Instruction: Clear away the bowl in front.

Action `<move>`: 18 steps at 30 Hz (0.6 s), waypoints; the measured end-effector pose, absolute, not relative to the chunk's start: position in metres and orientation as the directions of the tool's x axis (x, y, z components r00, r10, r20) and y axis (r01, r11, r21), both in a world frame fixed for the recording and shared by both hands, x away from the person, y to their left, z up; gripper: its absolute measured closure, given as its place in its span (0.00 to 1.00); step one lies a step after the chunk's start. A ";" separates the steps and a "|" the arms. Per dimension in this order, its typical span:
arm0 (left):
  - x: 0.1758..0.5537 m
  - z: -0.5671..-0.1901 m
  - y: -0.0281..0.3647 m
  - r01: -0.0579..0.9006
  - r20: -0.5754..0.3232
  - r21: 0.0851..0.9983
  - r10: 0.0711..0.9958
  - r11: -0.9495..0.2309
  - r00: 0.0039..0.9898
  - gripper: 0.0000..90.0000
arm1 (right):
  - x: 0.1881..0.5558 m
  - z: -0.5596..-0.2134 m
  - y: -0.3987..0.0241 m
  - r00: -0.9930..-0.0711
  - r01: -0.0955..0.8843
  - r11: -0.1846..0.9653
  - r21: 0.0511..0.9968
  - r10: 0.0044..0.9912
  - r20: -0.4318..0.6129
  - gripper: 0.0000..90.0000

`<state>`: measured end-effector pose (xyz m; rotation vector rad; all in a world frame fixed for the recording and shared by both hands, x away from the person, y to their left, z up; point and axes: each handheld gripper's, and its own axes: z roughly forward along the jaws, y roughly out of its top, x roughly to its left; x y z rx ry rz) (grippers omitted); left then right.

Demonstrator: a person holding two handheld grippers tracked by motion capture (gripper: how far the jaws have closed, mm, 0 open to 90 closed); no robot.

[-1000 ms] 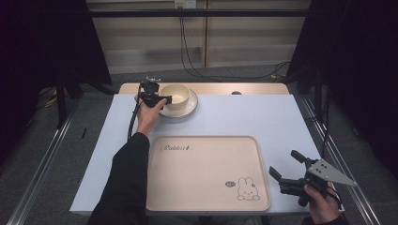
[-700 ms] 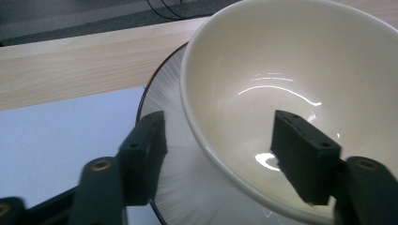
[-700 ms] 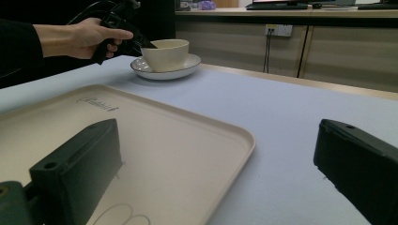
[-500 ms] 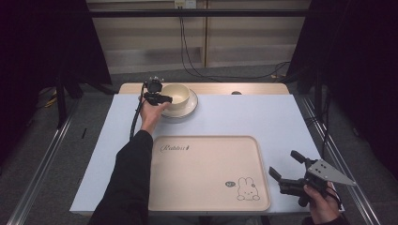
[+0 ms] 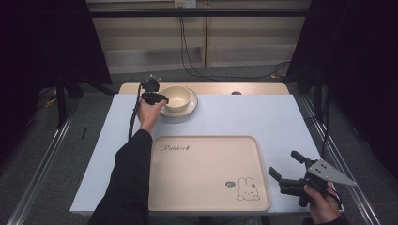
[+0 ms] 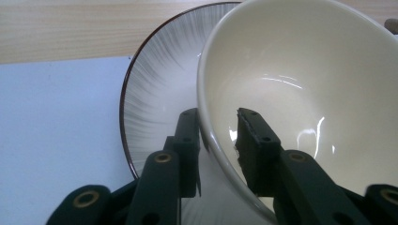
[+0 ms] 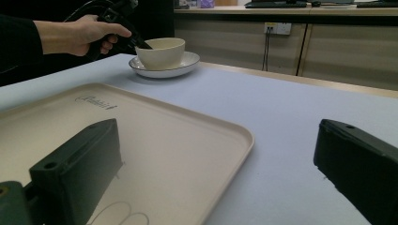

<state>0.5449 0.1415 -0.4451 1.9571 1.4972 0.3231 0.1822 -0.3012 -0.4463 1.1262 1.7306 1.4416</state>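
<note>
A cream bowl stands on a ribbed white plate at the far left of the table. My left gripper reaches it from the left. In the left gripper view the bowl's near wall sits between the jaws of my left gripper: one jaw is outside over the plate, the other inside the bowl. The jaws have just been closing, and a narrow gap still shows at the inner pad. My right gripper is open and holds nothing at the near right.
A large beige tray with a rabbit drawing lies at the near middle, its right edge next to my right gripper. A wooden strip borders the table's far edge. Pale blue tabletop stretches between tray and bowl.
The left gripper's jaws have narrowed around the bowl's left rim. Neither hand has shifted, and the bowl and plate stand where they were.
</note>
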 end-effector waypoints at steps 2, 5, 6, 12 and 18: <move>0.544 -0.445 0.141 0.775 -0.173 0.611 0.928 -0.162 0.330 0.83 | 0.183 -0.447 -0.301 -0.448 0.222 0.048 0.974 0.892 0.058 0.01; 0.544 -0.447 0.140 0.782 -0.176 0.605 0.932 -0.150 0.316 0.85 | 0.182 -0.446 -0.301 -0.450 0.222 0.045 0.974 0.891 0.061 0.01; 0.544 -0.447 0.140 0.779 -0.158 0.606 0.935 -0.161 0.317 0.86 | 0.182 -0.446 -0.301 -0.450 0.222 0.045 0.974 0.891 0.061 0.01; 0.546 -0.449 0.139 0.797 -0.186 0.589 0.936 -0.137 0.299 0.88 | 0.182 -0.446 -0.302 -0.451 0.222 0.043 0.974 0.890 0.063 0.01; 0.546 -0.453 0.136 0.803 -0.210 0.586 0.937 -0.109 0.281 0.84 | 0.183 -0.447 -0.302 -0.447 0.233 0.035 0.972 0.892 0.074 0.01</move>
